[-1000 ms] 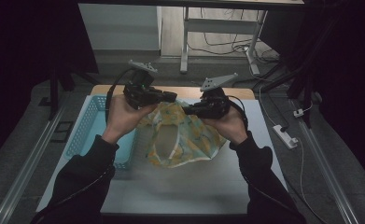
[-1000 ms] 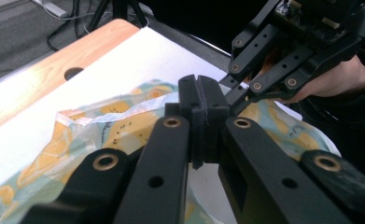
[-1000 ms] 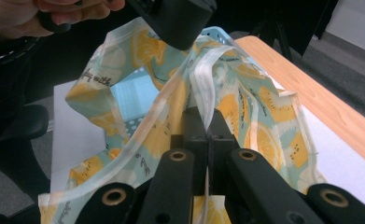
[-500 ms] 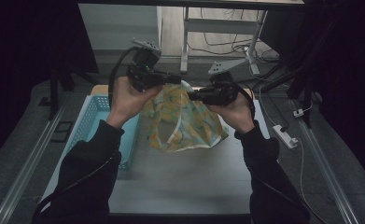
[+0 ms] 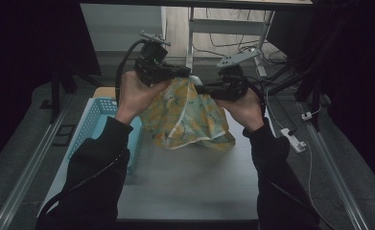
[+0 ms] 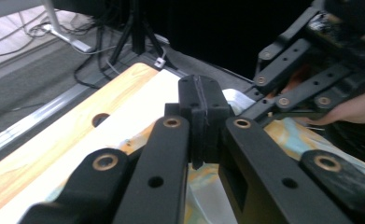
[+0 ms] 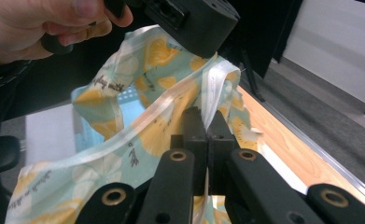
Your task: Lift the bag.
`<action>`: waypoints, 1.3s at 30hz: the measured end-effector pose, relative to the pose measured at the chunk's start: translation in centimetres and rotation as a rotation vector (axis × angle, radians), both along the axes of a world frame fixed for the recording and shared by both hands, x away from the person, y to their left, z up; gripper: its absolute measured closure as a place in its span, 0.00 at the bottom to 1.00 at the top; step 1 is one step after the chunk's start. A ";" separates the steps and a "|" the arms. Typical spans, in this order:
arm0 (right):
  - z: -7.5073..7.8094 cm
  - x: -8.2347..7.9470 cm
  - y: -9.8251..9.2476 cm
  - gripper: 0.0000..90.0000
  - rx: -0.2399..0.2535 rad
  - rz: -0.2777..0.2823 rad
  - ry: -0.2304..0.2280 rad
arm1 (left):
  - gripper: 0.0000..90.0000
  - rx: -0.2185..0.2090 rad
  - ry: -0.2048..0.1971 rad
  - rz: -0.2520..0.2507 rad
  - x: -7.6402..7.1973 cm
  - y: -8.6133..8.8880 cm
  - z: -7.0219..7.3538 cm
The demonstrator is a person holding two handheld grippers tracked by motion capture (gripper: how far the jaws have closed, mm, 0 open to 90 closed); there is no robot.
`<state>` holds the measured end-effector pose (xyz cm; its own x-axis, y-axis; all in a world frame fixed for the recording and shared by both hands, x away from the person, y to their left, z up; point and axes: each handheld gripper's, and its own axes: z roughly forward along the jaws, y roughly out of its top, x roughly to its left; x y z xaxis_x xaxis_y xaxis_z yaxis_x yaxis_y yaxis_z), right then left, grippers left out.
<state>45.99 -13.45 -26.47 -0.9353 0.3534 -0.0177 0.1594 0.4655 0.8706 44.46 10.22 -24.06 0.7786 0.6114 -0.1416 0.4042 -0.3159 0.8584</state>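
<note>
Yellow-and-teal printed cloth [image 5: 187, 115] hangs between the two tools, well above the white surface [image 5: 185, 187]; it has a pale hem and a lemon pattern. The left tool [image 5: 182, 73] is closed on its upper edge, and the right tool [image 5: 199, 89] is closed on the edge just beside it; in the right gripper view the pale hem [image 7: 208, 93] goes between the shut jaws. In the left gripper view the jaws are pressed together with cloth under them.

Compared with one second ago, both hands have gone up and the cloth has left the surface almost fully. Before, it lay in a crumpled heap; now it is drawn into a hanging sheet, and only the lowest corner [image 5: 223, 141] seems near or touching the surface. The blue basket [image 5: 91, 124] stands at the left side, partly behind the left sleeve.

I judge that the lift serves to open out the cloth, probably for folding or spreading. Both grips look firm, so the next move may be to pull the corners apart.
</note>
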 end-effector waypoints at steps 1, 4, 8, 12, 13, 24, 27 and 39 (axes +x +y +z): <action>-0.2 0.1 0.1 1.00 -0.005 -0.008 -0.005 | 1.00 0.003 -0.004 0.000 0.2 -0.1 -0.2; -0.8 0.7 0.2 1.00 -0.021 -0.029 -0.013 | 1.00 0.025 -0.017 0.004 0.9 -0.3 -0.9; -1.5 1.7 0.4 1.00 -0.023 -0.062 -0.008 | 0.99 0.036 -0.030 0.017 1.7 -0.5 -1.8; -2.6 2.7 1.0 0.99 -0.043 -0.092 -0.006 | 0.99 0.065 -0.030 0.037 2.6 -0.9 -3.1; -2.9 2.9 1.1 0.99 -0.048 -0.098 -0.002 | 0.99 0.070 -0.031 0.037 2.8 -0.9 -3.4; -4.6 4.2 1.8 0.94 -0.066 -0.123 0.043 | 0.96 0.059 -0.013 0.038 3.7 -1.1 -5.6; -4.4 4.1 1.5 0.88 -0.051 -0.126 0.046 | 0.88 0.052 -0.018 0.038 3.7 -1.0 -5.7; -4.3 3.9 0.1 0.60 -0.012 -0.137 0.052 | 0.50 0.036 -0.063 0.052 3.4 0.3 -7.4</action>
<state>49.89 -13.35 -30.76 -0.8779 0.4782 0.0242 0.2668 0.4466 0.8540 47.85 10.49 -31.48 0.7525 0.6548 -0.0705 0.3659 -0.3267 0.8714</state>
